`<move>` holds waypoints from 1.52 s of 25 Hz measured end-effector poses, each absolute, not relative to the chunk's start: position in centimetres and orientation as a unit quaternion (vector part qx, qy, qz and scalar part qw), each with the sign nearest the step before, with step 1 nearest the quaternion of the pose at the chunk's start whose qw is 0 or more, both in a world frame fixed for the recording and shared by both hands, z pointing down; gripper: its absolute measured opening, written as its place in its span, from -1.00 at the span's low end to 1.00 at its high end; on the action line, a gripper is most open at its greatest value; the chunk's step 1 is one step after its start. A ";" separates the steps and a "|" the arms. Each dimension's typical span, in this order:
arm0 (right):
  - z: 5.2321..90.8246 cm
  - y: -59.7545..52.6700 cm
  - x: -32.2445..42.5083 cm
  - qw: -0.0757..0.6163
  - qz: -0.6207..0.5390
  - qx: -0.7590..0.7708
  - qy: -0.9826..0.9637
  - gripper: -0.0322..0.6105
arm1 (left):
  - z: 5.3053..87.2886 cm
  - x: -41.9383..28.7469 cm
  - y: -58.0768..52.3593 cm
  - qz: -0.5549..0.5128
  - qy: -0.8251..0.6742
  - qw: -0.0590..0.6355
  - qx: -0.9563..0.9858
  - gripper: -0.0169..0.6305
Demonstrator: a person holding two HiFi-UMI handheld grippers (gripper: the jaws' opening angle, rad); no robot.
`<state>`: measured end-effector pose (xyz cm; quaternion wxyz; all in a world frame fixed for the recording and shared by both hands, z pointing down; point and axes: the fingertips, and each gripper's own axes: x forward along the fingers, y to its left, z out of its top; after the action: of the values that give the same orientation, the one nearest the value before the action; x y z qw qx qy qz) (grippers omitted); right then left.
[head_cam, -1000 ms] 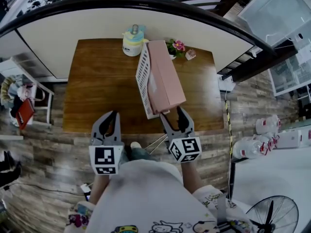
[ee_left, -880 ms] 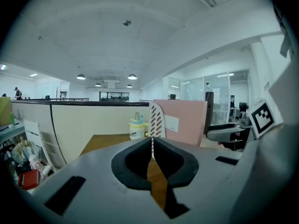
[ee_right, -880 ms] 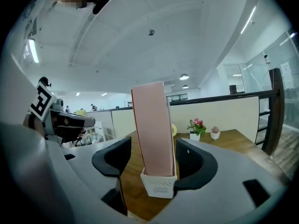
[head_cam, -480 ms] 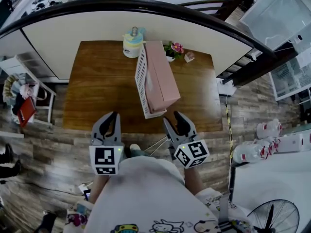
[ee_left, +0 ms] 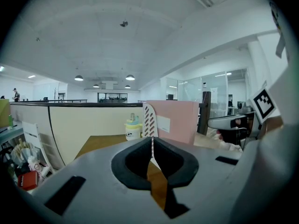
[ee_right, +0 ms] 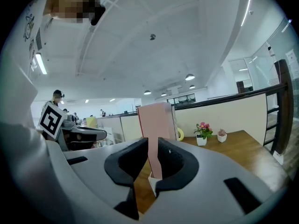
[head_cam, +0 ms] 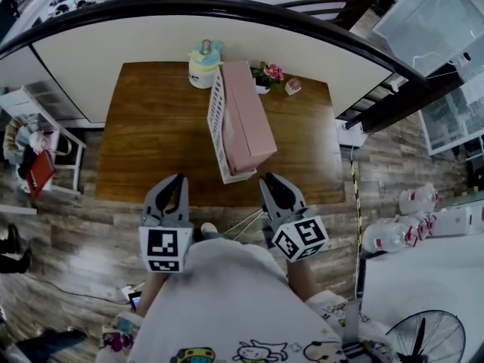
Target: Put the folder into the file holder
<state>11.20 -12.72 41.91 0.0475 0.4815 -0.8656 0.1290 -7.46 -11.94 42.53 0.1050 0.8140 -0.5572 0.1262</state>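
Observation:
The pink folder (head_cam: 249,123) stands upright inside the white slotted file holder (head_cam: 216,119) in the middle of the wooden table (head_cam: 151,142). My right gripper (head_cam: 274,181) hangs at the table's front edge, just short of the holder's near end and clear of it. Its jaws are closing, with only a narrow gap left and nothing between them. In the right gripper view, the folder (ee_right: 156,120) shows through that gap, well beyond the right gripper (ee_right: 153,158). My left gripper (head_cam: 172,180) hovers shut and empty at the front edge, left of the holder (ee_left: 149,120).
A pale yellow lidded bottle (head_cam: 204,60), a small flower pot (head_cam: 266,74) and a tiny pot (head_cam: 293,86) stand along the table's far edge against a partition. A white rack with bags (head_cam: 38,157) sits on the floor at the left.
My right gripper has drawn back from the folder's near end toward me, and its jaws have narrowed from wide open. The left gripper has not moved.

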 end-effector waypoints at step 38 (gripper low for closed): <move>42.5 -11.5 11.3 0.059 0.134 0.530 -0.836 -0.90 | 43.6 -8.8 -10.9 0.130 -0.542 0.120 0.822 -0.91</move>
<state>11.26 -11.48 42.49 0.0586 0.5296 -0.8355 0.1341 -8.82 -10.91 43.64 0.1203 0.8215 -0.5420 0.1296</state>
